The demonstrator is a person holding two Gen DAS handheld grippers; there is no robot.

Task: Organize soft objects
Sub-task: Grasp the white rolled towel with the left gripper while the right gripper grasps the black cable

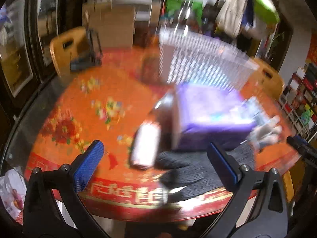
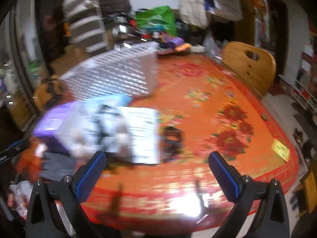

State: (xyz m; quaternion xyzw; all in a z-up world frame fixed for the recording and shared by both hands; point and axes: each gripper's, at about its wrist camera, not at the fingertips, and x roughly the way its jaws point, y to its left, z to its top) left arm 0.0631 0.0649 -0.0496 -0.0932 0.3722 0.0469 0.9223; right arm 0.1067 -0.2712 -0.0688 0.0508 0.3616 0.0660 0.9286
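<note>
Both views are blurred by motion. In the left wrist view a dark grey folded cloth (image 1: 190,174) lies at the table's near edge, under a purple box (image 1: 210,115). A white roll (image 1: 145,145) lies beside them. My left gripper (image 1: 156,164) is open and empty just above the cloth. In the right wrist view the purple box (image 2: 55,130) carries pale packets (image 2: 111,127), with the grey cloth (image 2: 57,166) at lower left. My right gripper (image 2: 158,172) is open and empty over the red tablecloth. A clear slatted basket (image 1: 206,61) stands behind; it also shows in the right wrist view (image 2: 116,73).
The round table (image 2: 218,107) has a red flowered cloth under glass. Wooden chairs (image 1: 69,47) (image 2: 249,63) stand at its far sides. A yellow note (image 2: 281,150) lies at right. A plastic bag (image 1: 11,194) hangs off the near left edge. Shelves and bags crowd the background.
</note>
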